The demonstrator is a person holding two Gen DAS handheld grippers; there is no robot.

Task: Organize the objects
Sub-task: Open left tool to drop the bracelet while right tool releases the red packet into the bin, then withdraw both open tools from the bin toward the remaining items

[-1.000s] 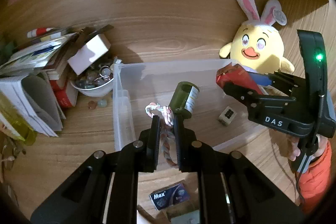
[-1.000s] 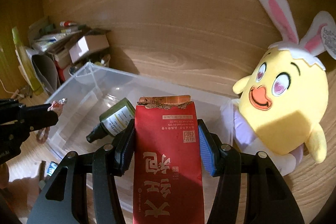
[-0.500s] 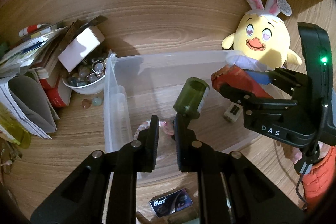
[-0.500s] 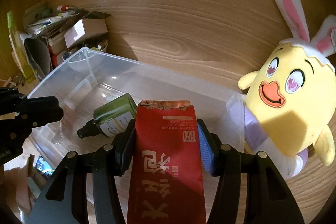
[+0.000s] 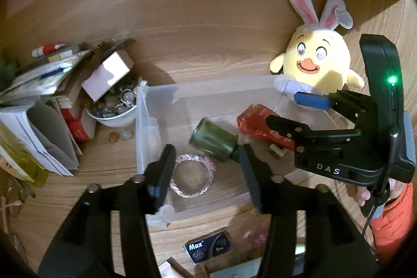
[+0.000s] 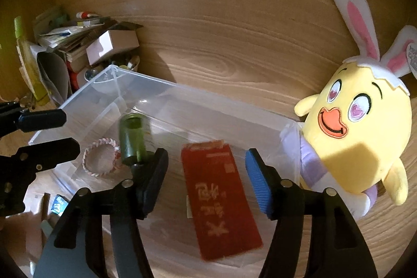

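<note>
A clear plastic bin (image 5: 208,87) (image 6: 182,93) sits on the wooden desk. Inside it lie a braided pink-and-white rope ring (image 5: 192,176) (image 6: 100,160), a dark green bottle (image 5: 212,140) (image 6: 133,140) and a red packet (image 5: 256,125) (image 6: 221,199) with gold characters. My left gripper (image 5: 206,173) is open and empty above the ring. My right gripper (image 6: 206,173) is open and empty above the red packet, which lies flat below it. The right gripper also shows in the left wrist view (image 5: 297,111).
A yellow chick plush with rabbit ears (image 5: 318,64) (image 6: 357,132) leans at the bin's right end. A pile of books, a small box (image 5: 106,74) and a bowl of trinkets (image 5: 114,108) stand left of the bin. A blue Max staples box (image 5: 208,246) lies in front.
Both grippers opened. The left let go of the rope ring and the right let go of the red packet; both now lie in the bin. The green bottle has tipped flat.
</note>
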